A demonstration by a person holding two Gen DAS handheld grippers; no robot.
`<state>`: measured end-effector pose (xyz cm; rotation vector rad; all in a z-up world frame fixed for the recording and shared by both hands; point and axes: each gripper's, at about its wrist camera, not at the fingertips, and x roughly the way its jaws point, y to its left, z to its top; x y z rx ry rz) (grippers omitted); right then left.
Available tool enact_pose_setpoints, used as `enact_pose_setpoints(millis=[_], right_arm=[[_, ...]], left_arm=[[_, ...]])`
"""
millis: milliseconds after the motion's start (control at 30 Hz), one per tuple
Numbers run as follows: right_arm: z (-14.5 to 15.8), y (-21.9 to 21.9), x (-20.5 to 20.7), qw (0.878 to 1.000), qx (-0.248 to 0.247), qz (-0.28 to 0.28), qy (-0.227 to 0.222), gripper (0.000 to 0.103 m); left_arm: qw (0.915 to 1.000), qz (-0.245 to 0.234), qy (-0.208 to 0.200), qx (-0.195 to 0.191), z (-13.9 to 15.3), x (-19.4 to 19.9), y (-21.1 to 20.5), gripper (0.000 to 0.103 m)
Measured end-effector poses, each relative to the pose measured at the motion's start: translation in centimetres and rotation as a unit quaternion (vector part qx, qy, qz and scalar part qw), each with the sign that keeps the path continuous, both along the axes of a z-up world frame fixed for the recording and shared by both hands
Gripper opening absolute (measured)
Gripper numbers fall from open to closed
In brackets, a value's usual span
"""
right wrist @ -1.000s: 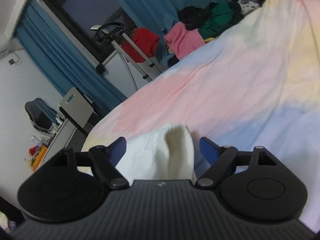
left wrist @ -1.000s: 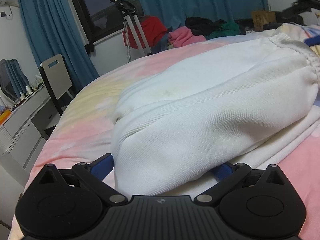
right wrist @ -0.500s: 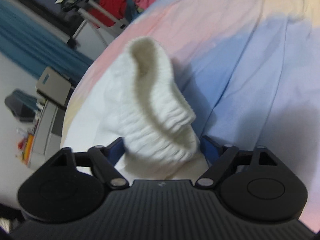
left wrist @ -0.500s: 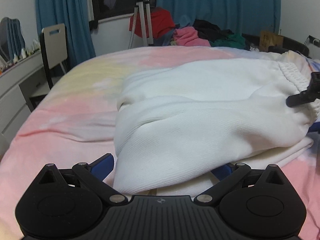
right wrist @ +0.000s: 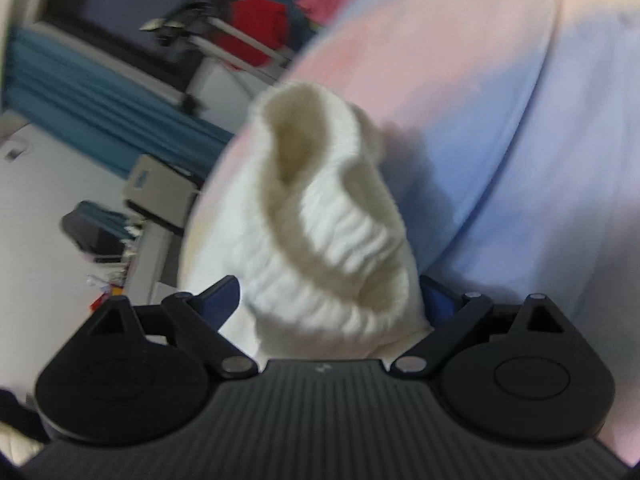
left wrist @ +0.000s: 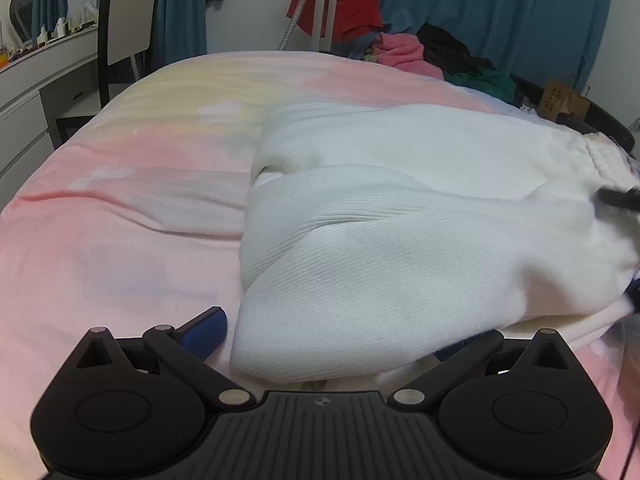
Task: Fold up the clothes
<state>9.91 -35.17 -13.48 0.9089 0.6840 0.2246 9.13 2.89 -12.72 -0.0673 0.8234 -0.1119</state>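
A white knit garment (left wrist: 400, 232) lies folded over on a pastel pink, yellow and blue bedspread (left wrist: 120, 208). My left gripper (left wrist: 324, 344) has its blue fingers spread wide around the garment's near corner, which bulges between them. My right gripper (right wrist: 332, 304) has the garment's ribbed cuff (right wrist: 328, 216) standing up between its blue fingers; the view is blurred. In the left wrist view, part of the right gripper (left wrist: 618, 198) shows at the garment's ribbed end on the far right.
A white desk (left wrist: 32, 80) and a chair (left wrist: 124, 32) stand left of the bed. Beyond the bed are a tripod stand (left wrist: 320, 4), blue curtains (left wrist: 480, 0) and a pile of red, pink, black and green clothes (left wrist: 404, 52).
The left gripper's view has swung level and leftward with the garment corner still between its fingers. The right gripper has tilted and moved, lifting the ribbed cuff higher and nearer the camera.
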Motion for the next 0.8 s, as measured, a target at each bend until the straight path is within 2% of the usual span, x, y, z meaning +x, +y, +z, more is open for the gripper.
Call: enact_pose_setpoints(millis=[133,233,300,400,533,633,667,733,800], right_arm=[[1.4,-0.4,-0.4,0.998,0.038,0.002,-0.055,0.096],[1.5,-1.1,-0.2,0.995,0.08,-0.005,-0.067,0.096],[1.4,-1.3,0.1,0.995,0.088,-0.011,-0.048,0.096],[1.2,-0.6,0.1,0.998,0.064,-0.016,0.009,0.096],[0.3,-0.2,0.0,0.995,0.058,0.007,0.076,0.095],[-0.6,0.1,0.3,0.992,0.072,0.014,0.098,0.095],[-0.2,0.2,0.2,0.993,0.082,0.021,0.081,0.095],[1.4,0.2,-1.2,0.995,0.092,0.04,0.017,0.096],[3.8,0.8,-1.6,0.994,0.077,0.059,-0.051,0.096]], left_arm=[[0.9998,0.008,0.005,-0.019,0.0,0.2,0.5,0.103],[0.9989,0.02,0.011,-0.042,0.0,0.4,1.3,0.103],[0.9982,0.027,0.014,-0.051,0.0,0.6,1.6,0.103],[0.9976,0.037,0.016,-0.057,0.0,0.6,1.9,0.103],[0.9973,0.046,0.012,-0.057,0.3,0.7,1.9,0.103],[0.9971,0.05,0.009,-0.056,0.6,0.6,1.9,0.103],[0.9969,0.052,0.009,-0.057,0.6,0.7,1.9,0.103],[0.9962,0.057,0.01,-0.064,0.5,0.9,1.9,0.103],[0.9954,0.062,0.012,-0.071,0.5,1.1,2.0,0.103]])
